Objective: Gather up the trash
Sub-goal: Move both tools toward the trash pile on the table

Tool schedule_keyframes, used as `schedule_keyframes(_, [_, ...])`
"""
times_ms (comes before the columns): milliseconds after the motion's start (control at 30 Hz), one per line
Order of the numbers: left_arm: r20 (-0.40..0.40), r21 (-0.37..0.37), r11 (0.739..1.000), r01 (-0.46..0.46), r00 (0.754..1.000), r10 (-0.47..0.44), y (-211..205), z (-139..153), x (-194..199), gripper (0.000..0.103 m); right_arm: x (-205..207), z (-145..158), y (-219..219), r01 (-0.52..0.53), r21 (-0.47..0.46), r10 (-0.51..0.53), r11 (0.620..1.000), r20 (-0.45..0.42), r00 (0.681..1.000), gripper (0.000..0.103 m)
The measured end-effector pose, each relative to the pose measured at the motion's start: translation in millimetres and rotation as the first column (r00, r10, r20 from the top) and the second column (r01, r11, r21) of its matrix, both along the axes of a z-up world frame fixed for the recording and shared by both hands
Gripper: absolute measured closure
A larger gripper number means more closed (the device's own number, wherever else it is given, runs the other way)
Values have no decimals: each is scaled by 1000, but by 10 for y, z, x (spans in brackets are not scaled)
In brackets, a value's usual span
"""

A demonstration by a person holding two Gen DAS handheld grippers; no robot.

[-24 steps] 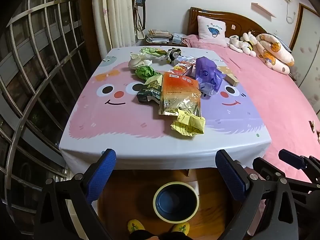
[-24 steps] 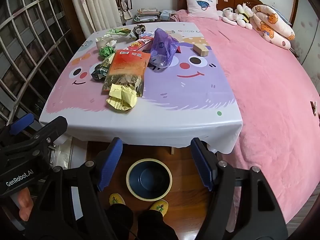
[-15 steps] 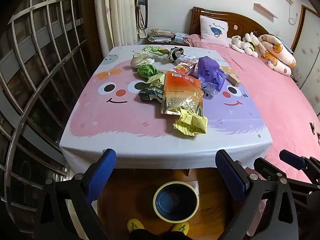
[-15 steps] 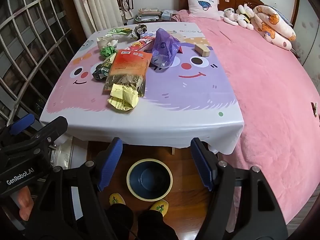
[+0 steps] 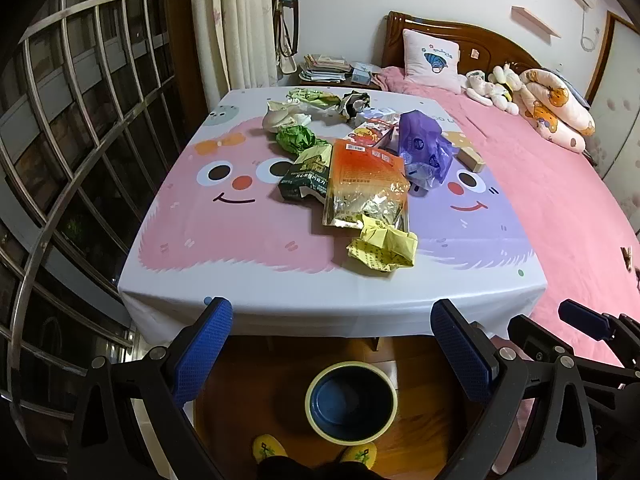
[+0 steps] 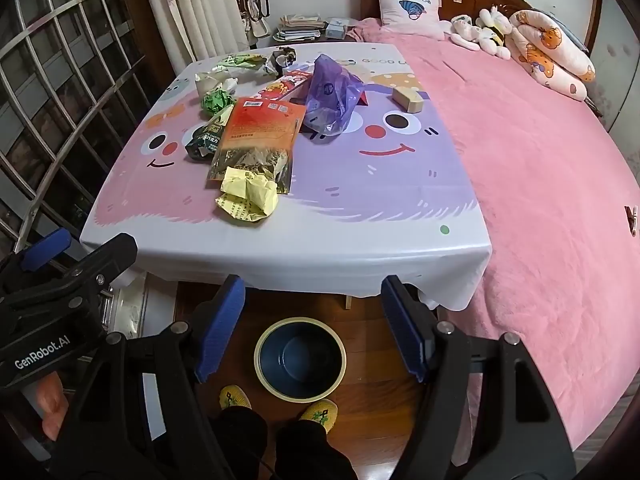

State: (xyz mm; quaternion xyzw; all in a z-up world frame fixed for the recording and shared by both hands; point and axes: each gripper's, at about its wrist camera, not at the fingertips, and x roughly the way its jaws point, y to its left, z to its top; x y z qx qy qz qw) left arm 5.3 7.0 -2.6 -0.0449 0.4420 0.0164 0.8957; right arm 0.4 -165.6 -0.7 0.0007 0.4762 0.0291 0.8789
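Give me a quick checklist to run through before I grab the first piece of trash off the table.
1. Left gripper open, nothing in it: ok.
2. Right gripper open, nothing in it: ok.
3. Bin on the floor below the table edge, upright: ok.
4. Bin has room: ok, looks empty.
5. Yellow wrapper nearest the front edge, nothing on top: ok.
6. Gripper over the table: not ok, both short of its edge.

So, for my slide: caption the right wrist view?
Open right hand-held gripper above the bin, facing a trash-strewn table.

Cartoon-cloth table carries crumpled wrappers — the floor, a bin.
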Motion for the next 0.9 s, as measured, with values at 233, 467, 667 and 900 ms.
schedule_keyframes(233, [2, -5, 1000, -18, 1000, 18, 12, -28, 33, 2, 22, -9, 0, -3, 1, 3, 1000, 0, 1000, 34])
schedule_keyframes(467, [7, -5, 1000, -30, 1000, 30, 30, -32, 37, 2, 41, -17, 5, -3, 3, 3, 1000, -1, 1000, 34])
schedule_keyframes(667, [9, -6, 999, -32, 999, 32, 52, -19, 51, 2, 50, -1, 11, -6, 3, 6, 1000, -2, 1000, 34])
schedule_keyframes(900, [13, -8, 999, -47, 999, 47, 99, 3, 92, 2, 103, -34, 55, -29, 11, 29, 1000, -2, 1000, 34])
